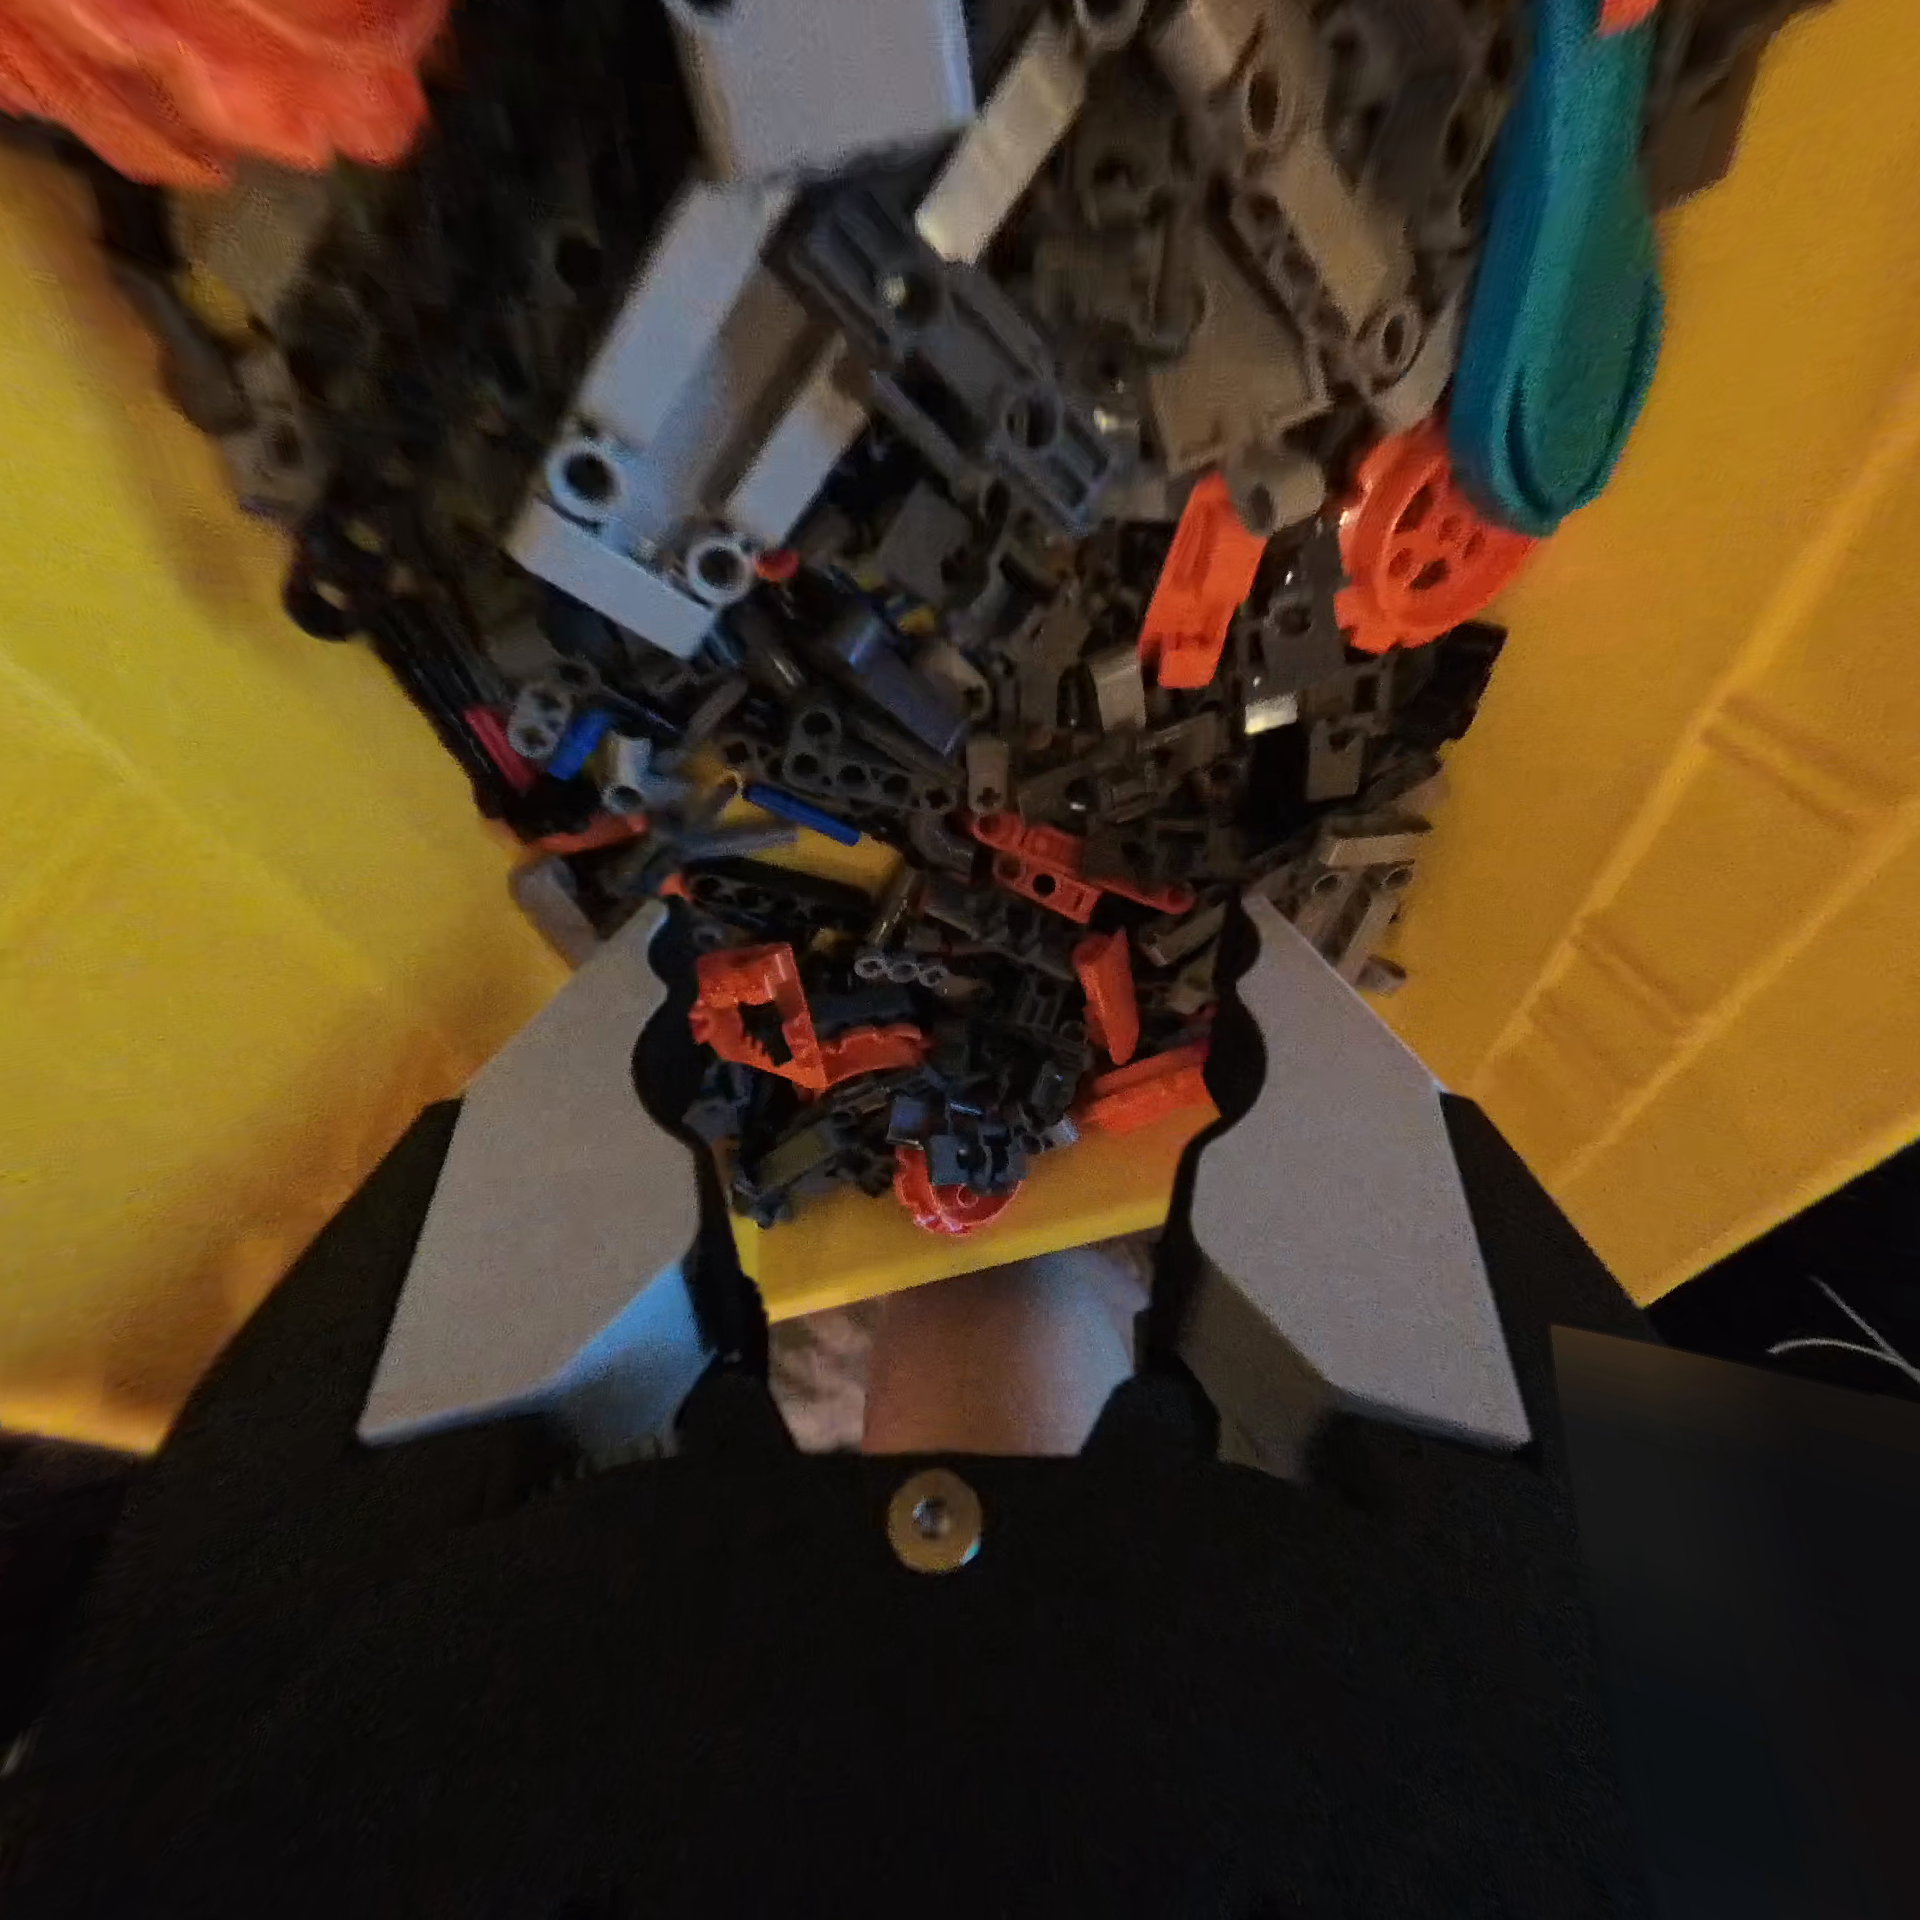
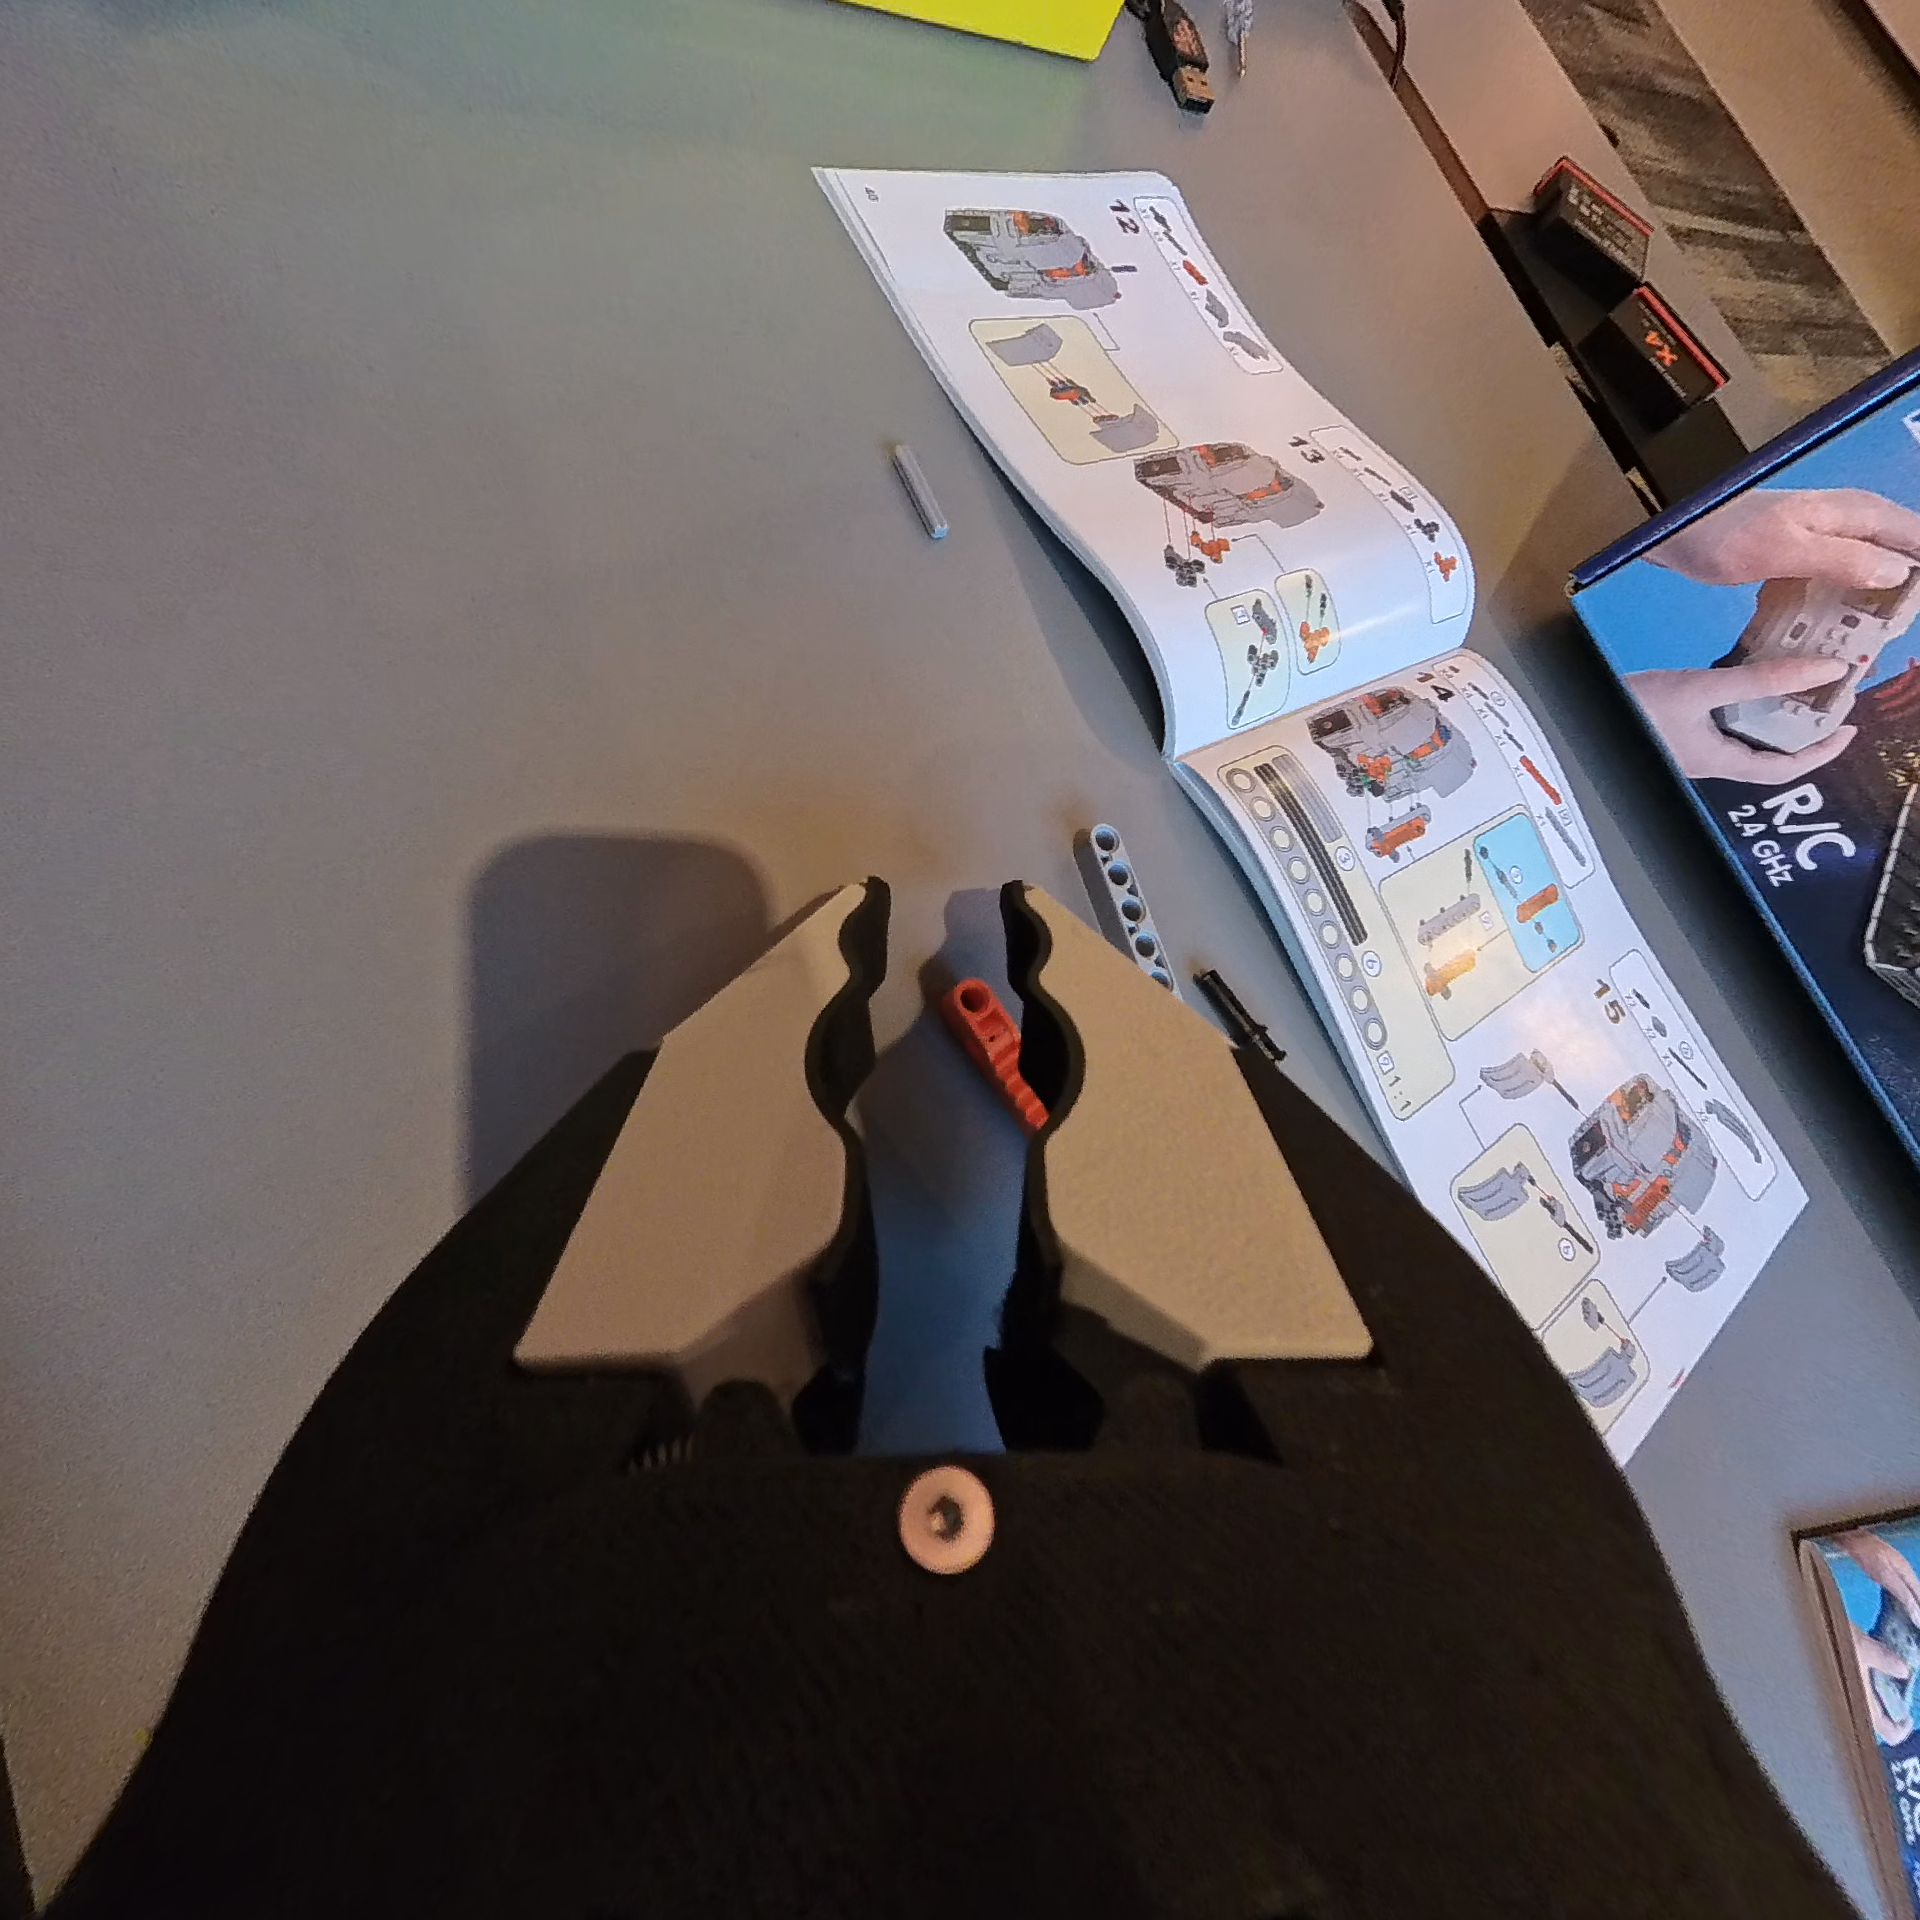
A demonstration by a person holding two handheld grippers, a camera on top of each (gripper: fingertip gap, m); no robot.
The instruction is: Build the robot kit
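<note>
- Left wrist view: left gripper [image 1: 940, 1023] spread wide, grasping nothing, tips down over a yellow bin [image 1: 1662, 935] of loose building-block parts [image 1: 935, 790].
- Parts mostly black and dark grey, some orange; a light grey long block [image 1: 665, 468] far left, an orange wheel hub [image 1: 1418, 545] far right by a teal piece [image 1: 1558, 312]; view blurred, no readable writing.
- Right wrist view: right gripper [image 2: 940, 909] released, narrow gap, angled down over the grey table [image 2: 416, 520], clamping nothing.
- Orange toothed piece [image 2: 992, 1049] lies on the table between the fingers, against the right finger's inner edge; contact unclear.
- Grey holed beam [image 2: 1127, 909] and black pin [image 2: 1236, 1013] just right of it; grey axle [image 2: 920, 488] farther off.
- Open instruction booklet [image 2: 1351, 727] at right, printed step diagrams; blue product box [image 2: 1787, 727] far right with printed lettering.
</note>
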